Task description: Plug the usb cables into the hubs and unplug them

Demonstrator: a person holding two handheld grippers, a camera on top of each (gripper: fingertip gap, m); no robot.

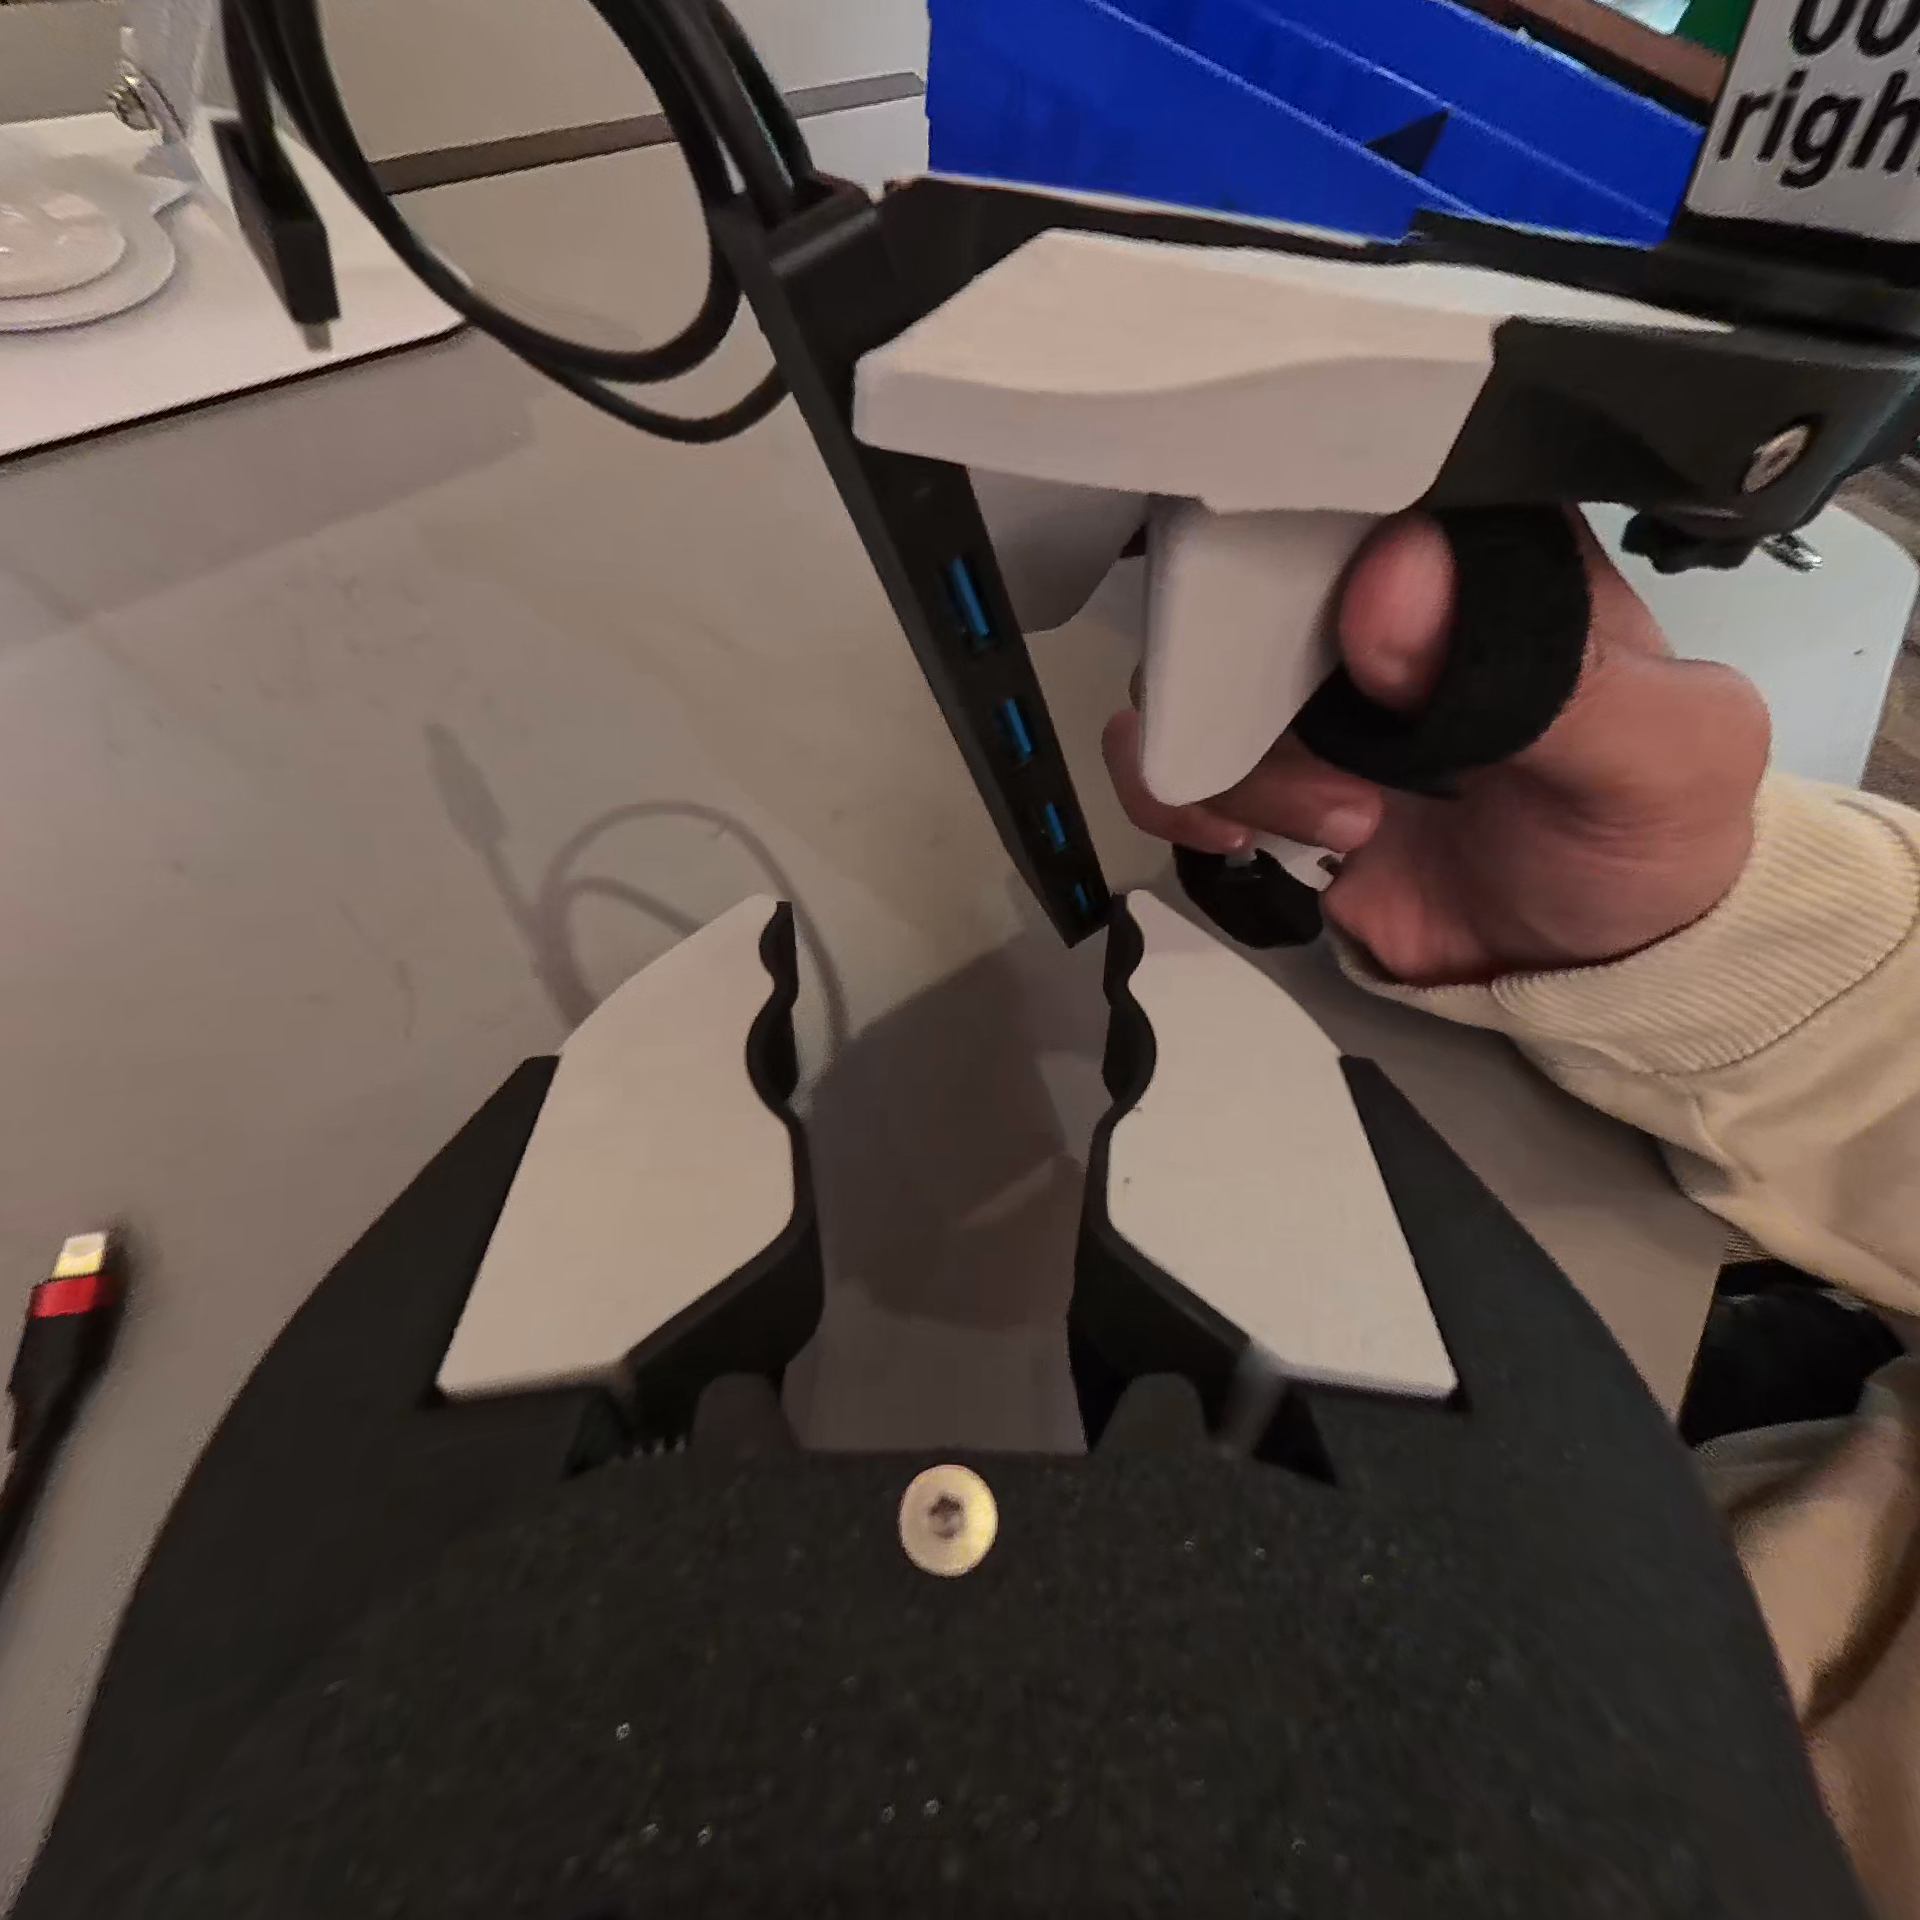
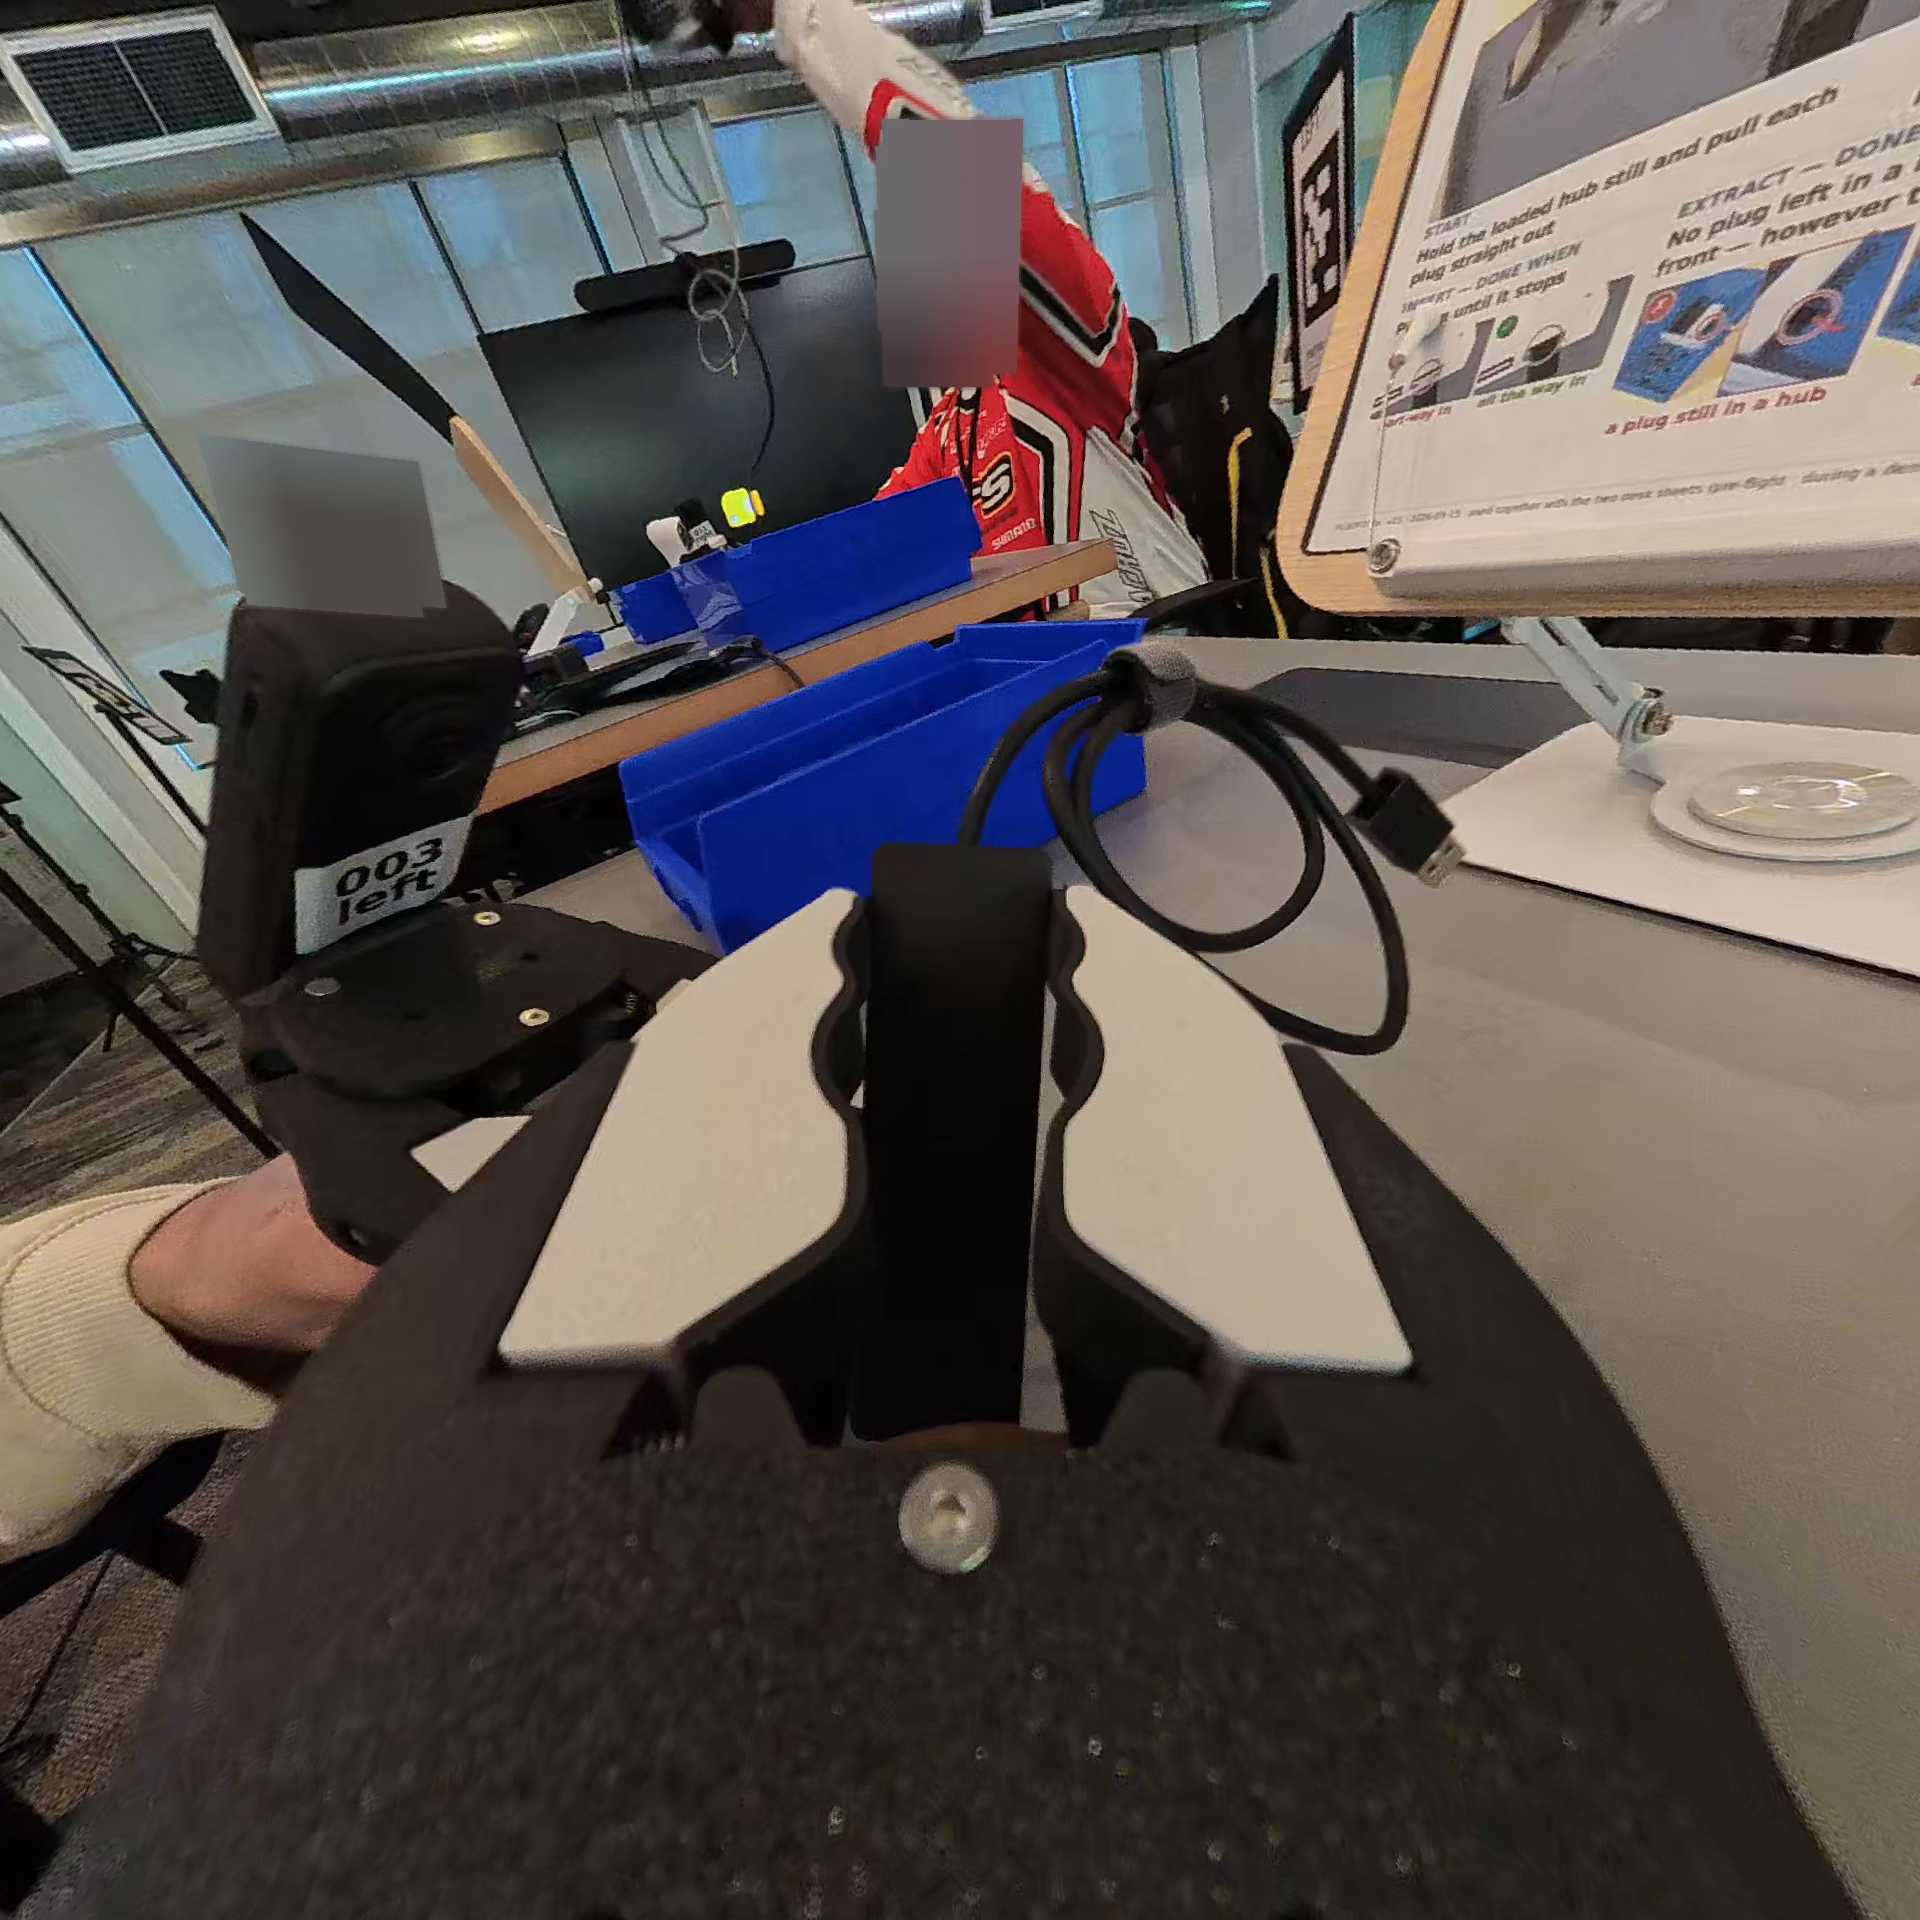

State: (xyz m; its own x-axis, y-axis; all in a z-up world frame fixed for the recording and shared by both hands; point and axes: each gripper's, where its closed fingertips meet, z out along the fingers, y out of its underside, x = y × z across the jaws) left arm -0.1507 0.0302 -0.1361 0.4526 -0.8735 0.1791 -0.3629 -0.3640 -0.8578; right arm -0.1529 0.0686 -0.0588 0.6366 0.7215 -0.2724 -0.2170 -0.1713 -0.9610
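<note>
Between the right gripper's point(image 2: 951, 971) two pale fingers: one black USB hub point(image 2: 951, 1122), clamped across its flat body, long axis running straight out along the fingers. Its own cable point(image 2: 1226, 842) coils ahead and to the right of the tips, bound by a grey strap, ending in a black USB-A plug point(image 2: 1413, 826) hanging free, well off any port.

Left gripper point(image 1: 951, 935): jaws parted, nothing held. Same hub point(image 1: 997, 686) in its view hangs ahead, slanting down from upper left to lower right, blue ports facing the gripper; hub's lower end is touching or just beside the tip of the gripper's right-hand finger, which one cannot be told.

Loose stock on the grey desk point(image 1: 312, 727): white cable point(image 1: 644, 883) lying ahead of the left gripper, beyond its left-hand finger; red-and-black cable plug point(image 1: 73, 1288) well to its left, near the base.

Assessment: right hand serves as holder; left gripper, empty, is the nearer to both loose cables. Ports lie in a row along the hub's long axis, so any plug must enter square to that axis.
</note>
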